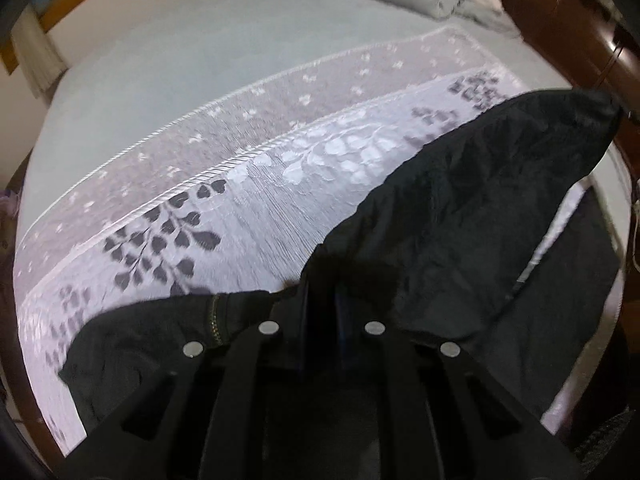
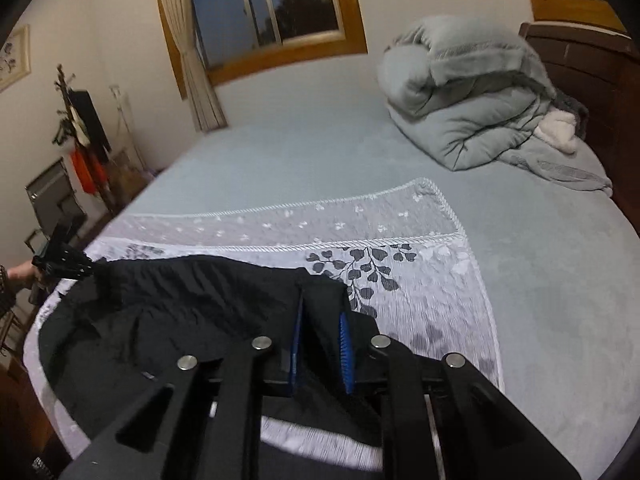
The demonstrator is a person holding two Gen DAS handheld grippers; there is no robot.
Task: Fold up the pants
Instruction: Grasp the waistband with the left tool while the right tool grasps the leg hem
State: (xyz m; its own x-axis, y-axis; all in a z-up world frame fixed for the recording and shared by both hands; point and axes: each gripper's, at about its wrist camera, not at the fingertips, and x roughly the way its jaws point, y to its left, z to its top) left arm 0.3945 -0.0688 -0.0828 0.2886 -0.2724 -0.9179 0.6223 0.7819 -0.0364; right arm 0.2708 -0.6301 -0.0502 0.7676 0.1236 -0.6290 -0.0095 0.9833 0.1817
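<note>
While both grippers are holding cloth, the black crinkled-fabric pants [image 2: 192,320] are hanging between them above the pale lilac woven bedcover with dark leaf print [image 2: 420,280], which is lying on the grey-blue bed sheet [image 2: 320,152]. The right gripper [image 2: 322,340] is clamping a waistband corner between its blue-padded fingers [image 2: 346,344]. The left gripper [image 1: 322,300] is closing on another fold of the pants, its jaws pressed together over dark fabric.

Probable faults from this state:
- Slippage: the fabric looks thin and smooth, so a shallow pinch may be releasing under tension.
- Skewed fold: uneven height between the two grippers would be dragging one edge out of line.
- Snagging: trailing cloth may be catching the bedcover and pulling it along.

Visibility limits: motion blur is softening the left wrist view. The pant legs are running out of frame below, so their lay cannot be determined. How deep either pinch sits is obscured by dark fabric. A rolled grey duvet [image 2: 472,100] is resting well apart.
</note>
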